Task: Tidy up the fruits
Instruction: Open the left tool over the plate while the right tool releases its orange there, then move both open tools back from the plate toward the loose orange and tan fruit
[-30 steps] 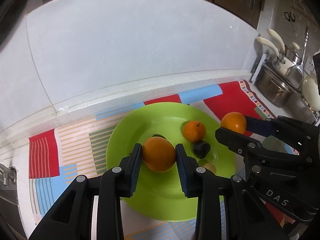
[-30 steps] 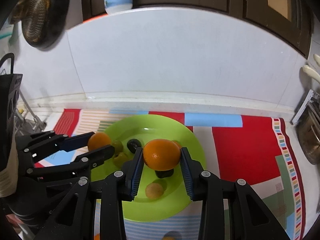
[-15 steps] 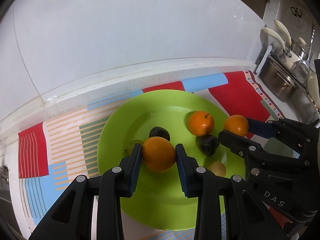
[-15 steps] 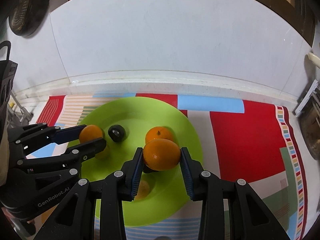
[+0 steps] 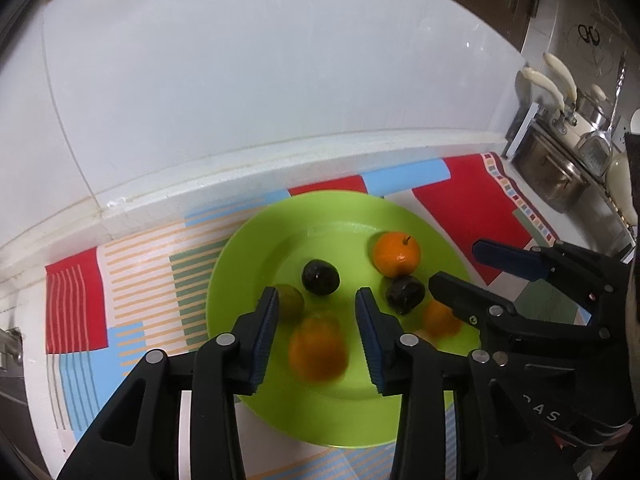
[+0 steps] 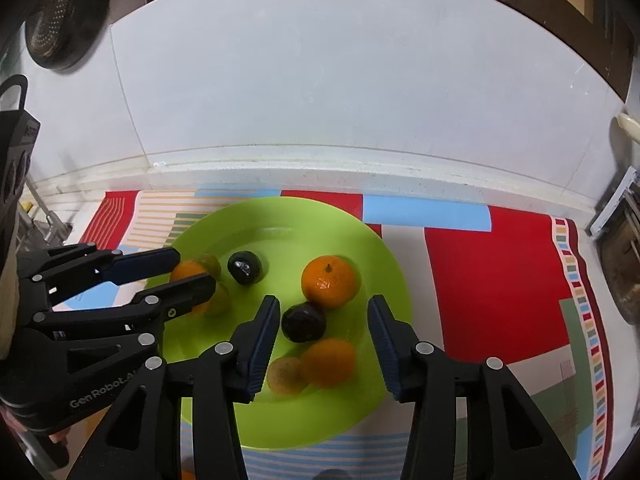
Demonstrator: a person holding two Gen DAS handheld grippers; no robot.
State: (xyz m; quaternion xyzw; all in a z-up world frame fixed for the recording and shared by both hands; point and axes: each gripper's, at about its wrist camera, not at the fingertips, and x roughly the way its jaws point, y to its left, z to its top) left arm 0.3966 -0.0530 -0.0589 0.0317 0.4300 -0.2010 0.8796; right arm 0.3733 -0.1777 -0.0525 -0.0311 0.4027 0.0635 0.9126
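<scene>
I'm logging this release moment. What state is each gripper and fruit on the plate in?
left gripper: open, empty.
right gripper: open, empty.
left orange: blurred, below the open fingers, over the green plate.
right orange: blurred, over the plate.
stemmed orange: sharp, resting on the plate.
two dark fruits: resting on the plate.

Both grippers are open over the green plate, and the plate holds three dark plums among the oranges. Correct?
Not three: the right wrist view shows two dark plums on the green plate. The left gripper and right gripper are indeed open above it.
</scene>
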